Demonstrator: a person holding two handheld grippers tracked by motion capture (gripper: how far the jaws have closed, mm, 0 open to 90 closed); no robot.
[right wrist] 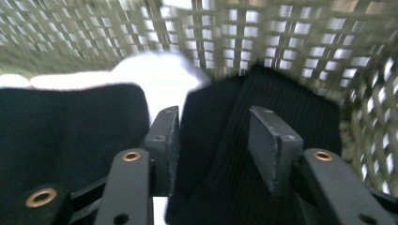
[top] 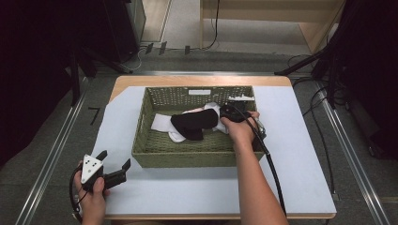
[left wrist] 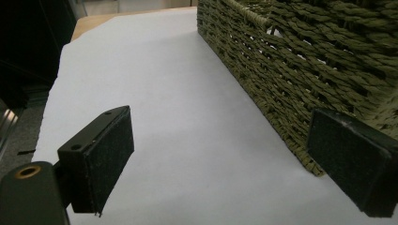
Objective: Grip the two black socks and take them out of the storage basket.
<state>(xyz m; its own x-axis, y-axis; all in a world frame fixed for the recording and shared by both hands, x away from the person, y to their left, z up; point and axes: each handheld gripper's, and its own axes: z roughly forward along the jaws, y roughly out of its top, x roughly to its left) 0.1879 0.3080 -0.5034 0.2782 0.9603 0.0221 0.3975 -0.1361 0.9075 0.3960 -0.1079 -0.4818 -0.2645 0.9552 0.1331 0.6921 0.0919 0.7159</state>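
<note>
Left gripper [top: 114,165]: jaws wide apart, nothing between; parked on the pale sheet just outside the near-left corner of the olive-green woven rectangular basket [top: 183,157]. Idle.
Basket contents: black ribbed sock [top: 192,123] lying over white socks [top: 162,123], mid-basket.
Right gripper [right wrist: 213,140]: inside basket, right of centre, jaws partly apart w/ a black sock fold between; pads not yet pinching, as far as seen.
Step, judged: grasp black sock.
Advice: close on black fabric only, clear of white sock; lift straight up, clear the basket wall.
Risk: snagging weave.
</note>
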